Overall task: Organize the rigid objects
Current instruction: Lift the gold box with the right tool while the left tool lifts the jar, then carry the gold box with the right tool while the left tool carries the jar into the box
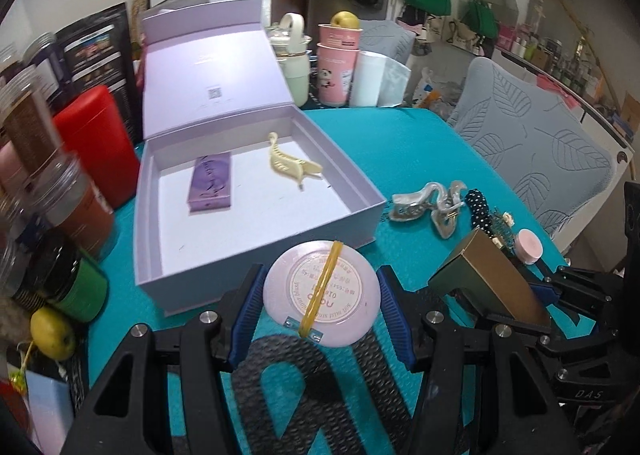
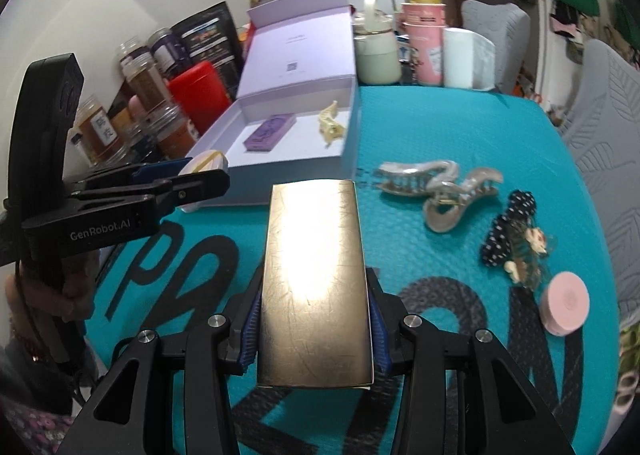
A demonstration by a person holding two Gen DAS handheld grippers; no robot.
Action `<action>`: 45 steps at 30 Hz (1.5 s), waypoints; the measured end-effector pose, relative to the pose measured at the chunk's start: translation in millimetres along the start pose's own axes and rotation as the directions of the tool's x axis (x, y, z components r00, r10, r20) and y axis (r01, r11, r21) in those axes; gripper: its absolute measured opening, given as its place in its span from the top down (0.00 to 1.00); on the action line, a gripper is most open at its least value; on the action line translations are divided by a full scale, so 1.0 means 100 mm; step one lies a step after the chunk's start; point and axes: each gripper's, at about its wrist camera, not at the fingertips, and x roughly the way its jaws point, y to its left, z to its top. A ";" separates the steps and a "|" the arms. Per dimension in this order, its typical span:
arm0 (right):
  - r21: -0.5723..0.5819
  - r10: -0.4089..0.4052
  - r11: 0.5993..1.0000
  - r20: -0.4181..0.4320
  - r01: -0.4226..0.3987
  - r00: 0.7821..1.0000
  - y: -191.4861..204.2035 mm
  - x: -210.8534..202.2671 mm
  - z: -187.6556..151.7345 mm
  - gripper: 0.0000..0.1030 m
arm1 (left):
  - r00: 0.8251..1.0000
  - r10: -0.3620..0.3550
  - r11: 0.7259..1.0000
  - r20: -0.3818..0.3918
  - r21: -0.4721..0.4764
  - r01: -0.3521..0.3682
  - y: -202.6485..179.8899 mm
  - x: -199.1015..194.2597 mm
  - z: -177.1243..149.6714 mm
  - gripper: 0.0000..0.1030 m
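The left gripper [image 1: 320, 295] is clamping a round lilac compact [image 1: 321, 293] across its width, the blue pads pressing its rim on both sides; a yellow rubber band [image 1: 320, 287] is running over its labelled face, probably to keep it from springing open. Carried this way, flat face up, it is sitting ready to be lowered into the box without tipping. Beside it, the right gripper [image 2: 314, 319] is gripping a gold rectangular box [image 2: 314, 279] by its long sides, its far end jutting out past the fingertips, so that end can go in first.

Farther out on the teal tabletop [image 2: 440, 127], still loose and apparently waiting their turn, are lying a pink round case [image 2: 564, 303], a polka-dot hair clip [image 2: 506, 227] and pearly claw clips [image 2: 440, 187].

Beyond the left gripper, the open lilac gift box [image 1: 256, 251] is standing with its lid propped back, giving clear access from above. Inside are already resting a purple palette [image 1: 210, 183] and a cream claw clip [image 1: 292, 165], set apart and leaving bare floor between and in front for both carried pieces.
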 end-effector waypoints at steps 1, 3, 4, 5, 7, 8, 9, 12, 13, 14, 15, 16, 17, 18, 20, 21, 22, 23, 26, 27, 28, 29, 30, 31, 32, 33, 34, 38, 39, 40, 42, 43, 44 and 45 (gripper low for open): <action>-0.010 0.003 1.000 -0.002 -0.003 1.000 0.05 0.00 0.00 0.57 | 1.000 0.005 1.000 0.000 -0.009 -0.005 0.04 -0.02 -0.02 0.46; -0.027 0.012 1.000 -0.001 -0.012 1.000 0.13 0.00 0.01 0.57 | 1.000 0.015 1.000 0.001 -0.025 -0.015 0.11 -0.07 -0.07 0.46; -0.031 0.016 0.999 -0.001 -0.016 1.000 0.16 0.00 0.02 0.57 | 1.000 0.020 0.999 0.002 -0.031 -0.020 0.15 -0.10 -0.08 0.46; -0.038 0.020 0.999 -0.001 -0.020 1.000 0.20 0.00 0.03 0.57 | 1.000 0.027 0.999 0.003 -0.038 -0.026 0.19 -0.13 -0.11 0.46; -0.047 0.023 0.999 0.002 -0.023 1.000 0.26 -0.01 0.06 0.57 | 0.999 0.038 0.998 0.005 -0.046 -0.038 0.24 -0.17 -0.13 0.46; -0.054 0.024 0.998 0.005 -0.024 1.000 0.29 -0.01 0.07 0.57 | 0.999 0.041 0.998 0.006 -0.048 -0.041 0.27 -0.19 -0.13 0.46; -0.059 0.024 0.998 0.007 -0.024 1.000 0.32 -0.01 0.09 0.57 | 0.999 0.048 0.998 0.008 -0.050 -0.047 0.29 -0.21 -0.14 0.46; -0.076 0.026 0.997 0.015 -0.025 1.000 0.39 -0.02 0.15 0.57 | 0.998 0.056 0.997 0.005 -0.053 -0.055 0.34 -0.23 -0.14 0.46; -0.080 0.026 0.996 0.016 -0.025 1.000 0.40 -0.02 0.17 0.57 | 0.998 0.056 0.997 0.007 -0.052 -0.055 0.35 -0.24 -0.13 0.46; -0.085 0.028 0.996 0.018 -0.026 0.999 0.41 -0.02 0.19 0.57 | 0.998 0.058 0.997 0.010 -0.053 -0.058 0.36 -0.24 -0.12 0.46; -0.090 0.028 0.996 0.020 -0.027 0.999 0.42 -0.02 0.22 0.57 | 0.998 0.060 0.997 0.013 -0.053 -0.059 0.37 -0.25 -0.11 0.46; -0.093 0.028 0.995 0.021 -0.026 0.999 0.43 -0.02 0.23 0.57 | 0.998 0.060 0.997 0.015 -0.056 -0.059 0.39 -0.26 -0.09 0.46; -0.096 0.026 0.995 0.022 -0.024 0.999 0.44 -0.02 0.26 0.57 | 0.998 0.060 0.997 0.018 -0.059 -0.059 0.40 -0.26 -0.07 0.46; -0.099 0.024 0.995 0.024 -0.022 0.999 0.44 -0.01 0.29 0.57 | 0.998 0.060 0.996 0.021 -0.060 -0.059 0.42 -0.26 -0.05 0.46; -0.106 0.022 0.994 0.029 -0.019 0.999 0.44 -0.02 0.35 0.57 | 0.997 0.065 0.996 0.029 -0.060 -0.063 0.44 -0.27 -0.01 0.46; -0.109 0.023 0.994 0.031 -0.020 0.999 0.44 -0.02 0.38 0.57 | 0.997 0.068 0.996 0.033 -0.060 -0.066 0.44 -0.27 0.02 0.46; -0.111 0.023 0.994 0.033 -0.019 0.999 0.44 -0.02 0.41 0.57 | 0.997 0.068 0.996 0.036 -0.060 -0.066 0.45 -0.28 0.04 0.46; -0.115 0.023 0.993 0.034 -0.019 0.999 0.44 -0.02 0.45 0.57 | 0.997 0.069 0.996 0.038 -0.060 -0.067 0.45 -0.27 0.07 0.46; -0.123 0.022 0.992 0.038 -0.018 0.999 0.43 -0.01 0.55 0.57 | 0.997 0.066 0.996 0.042 -0.060 -0.064 0.47 -0.24 0.16 0.46; -0.127 0.025 0.992 0.040 -0.020 0.999 0.42 0.00 0.59 0.57 | 0.997 0.065 0.996 0.041 -0.058 -0.063 0.47 -0.23 0.19 0.46; -0.129 0.025 0.991 0.041 -0.020 0.999 0.41 0.00 0.63 0.57 | 0.997 0.064 0.997 0.042 -0.054 -0.062 0.47 -0.21 0.23 0.46; -0.133 0.024 0.991 0.042 -0.018 0.999 0.41 0.01 0.67 0.57 | 0.997 0.064 0.997 0.044 -0.051 -0.061 0.46 -0.19 0.26 0.46; -0.137 0.023 0.990 0.044 -0.017 0.999 0.40 0.02 0.70 0.57 | 0.997 0.063 0.997 0.045 -0.049 -0.061 0.46 -0.18 0.28 0.46; -0.142 0.022 0.990 0.047 -0.015 0.999 0.40 0.02 0.74 0.57 | 0.997 0.063 0.997 0.047 -0.048 -0.061 0.46 -0.17 0.31 0.46; -0.146 0.019 0.989 0.050 -0.012 0.999 0.39 0.03 0.77 0.57 | 0.997 0.063 0.997 0.049 -0.047 -0.061 0.46 -0.15 0.35 0.46; -0.153 0.017 0.988 0.055 -0.009 0.998 0.39 0.04 0.81 0.57 | 0.997 0.063 0.997 0.051 -0.047 -0.060 0.46 -0.13 0.38 0.46; -0.157 0.017 0.988 0.059 -0.008 0.998 0.38 0.04 0.85 0.57 | 0.997 0.061 0.997 0.052 -0.047 -0.059 0.46 -0.12 0.41 0.46; -0.171 0.025 0.985 0.071 -0.013 0.997 0.35 0.07 1.01 0.57 | 0.997 0.056 0.997 0.056 -0.050 -0.053 0.48 -0.04 0.56 0.46; -0.174 0.026 0.985 0.074 -0.013 0.997 0.34 0.08 1.04 0.57 | 0.997 0.056 0.997 0.059 -0.051 -0.053 0.49 -0.03 0.59 0.46; -0.179 0.026 0.984 0.075 -0.012 0.997 0.33 0.10 1.08 0.57 | 0.996 0.060 0.997 0.060 -0.051 -0.057 0.50 -0.02 0.62 0.46; -0.190 0.030 0.982 0.075 -0.015 0.997 0.32 0.13 1.17 0.57 | 0.996 0.066 0.997 0.064 -0.050 -0.063 0.51 0.01 0.69 0.46; -0.194 0.034 0.981 0.075 -0.019 0.997 0.32 0.14 1.20 0.57 | 0.996 0.069 0.997 0.063 -0.050 -0.066 0.52 0.02 0.72 0.46; -0.197 0.039 0.980 0.073 -0.024 0.997 0.31 0.16 1.25 0.57 | 0.995 0.074 0.996 0.061 -0.051 -0.071 0.52 0.04 0.76 0.46; -0.200 0.043 0.979 0.074 -0.027 0.996 0.30 0.17 1.28 0.57 | 0.995 0.080 0.996 0.061 -0.049 -0.077 0.53 0.06 0.79 0.46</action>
